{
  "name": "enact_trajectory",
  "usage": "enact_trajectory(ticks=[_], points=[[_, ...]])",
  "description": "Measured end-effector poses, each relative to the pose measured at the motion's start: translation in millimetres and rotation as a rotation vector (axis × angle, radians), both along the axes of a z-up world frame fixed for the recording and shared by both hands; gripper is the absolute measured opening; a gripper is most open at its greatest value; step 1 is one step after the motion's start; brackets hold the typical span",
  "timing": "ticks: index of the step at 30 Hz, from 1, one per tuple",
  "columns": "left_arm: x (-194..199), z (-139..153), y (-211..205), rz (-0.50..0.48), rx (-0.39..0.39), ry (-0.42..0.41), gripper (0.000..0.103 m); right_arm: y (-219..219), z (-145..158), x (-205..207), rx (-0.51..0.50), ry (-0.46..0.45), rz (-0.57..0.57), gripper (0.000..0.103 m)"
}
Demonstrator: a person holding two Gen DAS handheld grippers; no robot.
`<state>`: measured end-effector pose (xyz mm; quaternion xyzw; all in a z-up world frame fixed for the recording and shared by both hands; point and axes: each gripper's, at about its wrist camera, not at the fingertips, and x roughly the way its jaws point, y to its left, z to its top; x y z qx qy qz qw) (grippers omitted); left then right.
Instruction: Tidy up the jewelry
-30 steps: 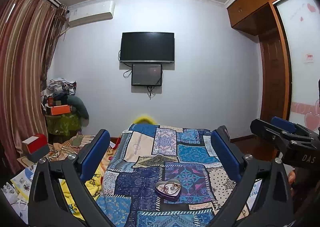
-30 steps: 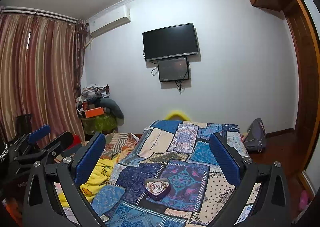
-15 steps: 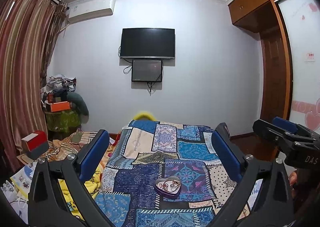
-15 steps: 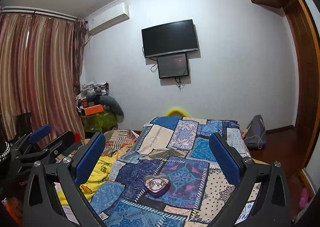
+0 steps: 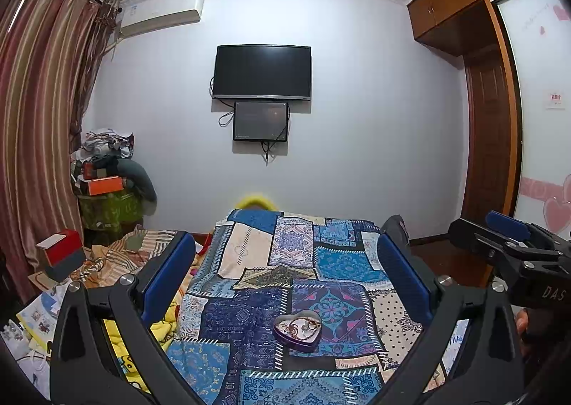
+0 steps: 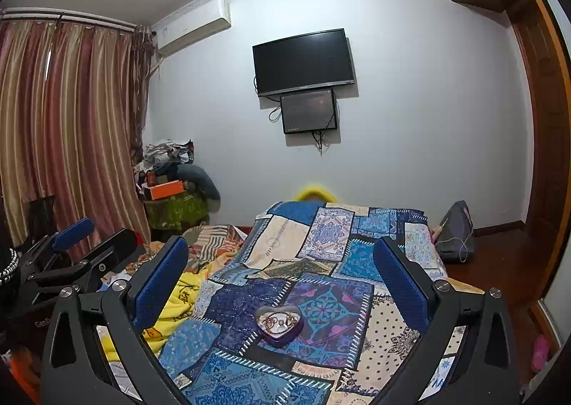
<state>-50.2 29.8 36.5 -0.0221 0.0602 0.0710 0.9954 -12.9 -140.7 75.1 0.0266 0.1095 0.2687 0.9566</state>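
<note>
One heart-shaped tin (image 5: 297, 329) of tangled jewelry (image 5: 301, 323) on the patchwork quilt (image 5: 332, 258), both grippers' fingers (image 5: 167, 274) wide apart, empty.

Heart-shaped tin (image 5: 297, 329) lower in both views, claws slightly raised.

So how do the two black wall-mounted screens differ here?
The upper black flat-screen TV is clearly wider and larger than the lower black framed screen. The TV looks uniformly dark; the lower screen looks greyer, with faint speckles. Cables dangle around the lower screen. Both are wall-mounted, rectangular and apparently off.
</note>
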Motion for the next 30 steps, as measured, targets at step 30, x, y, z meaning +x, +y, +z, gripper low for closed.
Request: enact_trajectory(ticks=[30], points=[[6,-5,12,-0.04,-0.052,0.026,0.102,5,-5,5,-0.01,0.016,0.007,0.103]])
